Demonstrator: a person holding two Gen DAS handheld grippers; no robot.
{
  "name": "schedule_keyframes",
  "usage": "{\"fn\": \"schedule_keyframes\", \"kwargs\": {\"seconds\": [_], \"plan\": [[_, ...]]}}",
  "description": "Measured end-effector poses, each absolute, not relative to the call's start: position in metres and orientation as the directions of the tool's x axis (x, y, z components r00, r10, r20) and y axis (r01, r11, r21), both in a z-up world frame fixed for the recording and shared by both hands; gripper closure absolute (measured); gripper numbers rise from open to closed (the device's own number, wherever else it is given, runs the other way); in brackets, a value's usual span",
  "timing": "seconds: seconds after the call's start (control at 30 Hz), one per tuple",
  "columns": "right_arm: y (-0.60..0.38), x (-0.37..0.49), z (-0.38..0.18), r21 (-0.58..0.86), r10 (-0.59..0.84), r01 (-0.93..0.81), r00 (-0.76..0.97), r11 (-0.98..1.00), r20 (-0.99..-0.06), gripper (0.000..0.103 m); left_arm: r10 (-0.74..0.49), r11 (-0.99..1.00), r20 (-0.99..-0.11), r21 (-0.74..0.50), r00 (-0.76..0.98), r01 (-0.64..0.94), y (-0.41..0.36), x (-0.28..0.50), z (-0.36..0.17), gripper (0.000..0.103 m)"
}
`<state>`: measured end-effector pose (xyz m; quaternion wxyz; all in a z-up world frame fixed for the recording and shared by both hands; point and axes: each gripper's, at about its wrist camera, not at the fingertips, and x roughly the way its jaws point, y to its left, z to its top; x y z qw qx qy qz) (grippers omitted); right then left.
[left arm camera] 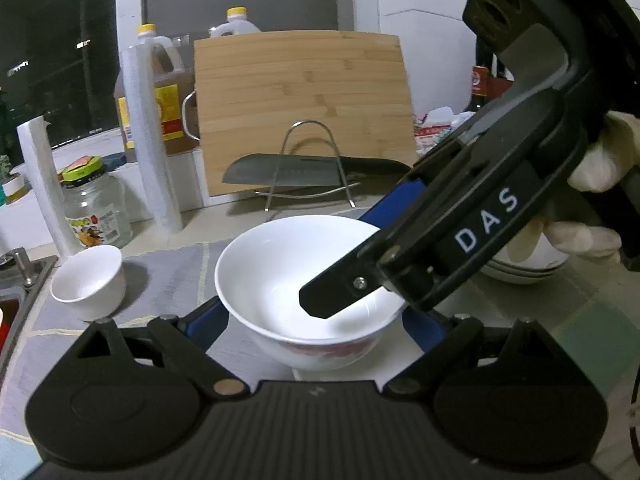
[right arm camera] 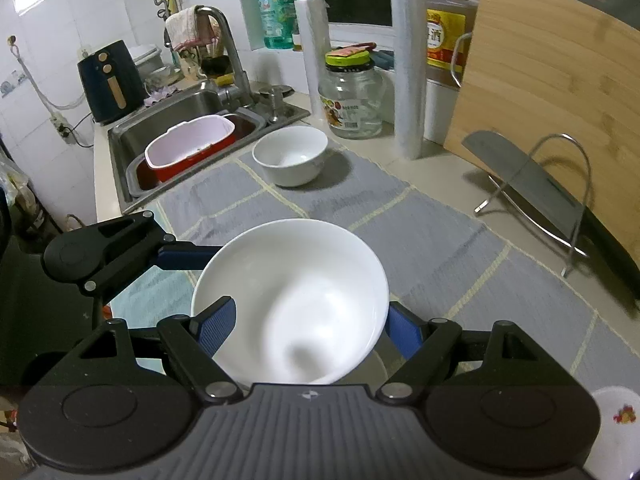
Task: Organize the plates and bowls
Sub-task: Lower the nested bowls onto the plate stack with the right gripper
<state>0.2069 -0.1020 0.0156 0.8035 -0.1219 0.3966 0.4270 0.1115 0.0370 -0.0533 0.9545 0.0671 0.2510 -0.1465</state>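
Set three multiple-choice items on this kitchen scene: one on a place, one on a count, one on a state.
1. Where is the small bowl?
A in the sink
B on the grey mat
C on the board

2. How many white rolls stand upright?
A two
B one
C four

3. The jar is:
A tipped over
B open
C lidded

Answers:
1 B: it stands on the mat's far end, near the sink.
2 A: one stands on each side of the jar.
3 C: it stands upright with its green lid on.
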Motion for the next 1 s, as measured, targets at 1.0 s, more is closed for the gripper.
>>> {"fn": "schedule_keyframes", "kwargs": {"seconds": [1.0], "plan": [[-0.120, 0.189, -0.013, 0.147, 0.525, -0.758, 0.285, 0.635, -0.802, 0.018, -0.275, 0.933, -0.580, 0.030, 0.766, 0.358, 0.019, 0.103, -0.080, 0.010]]}}
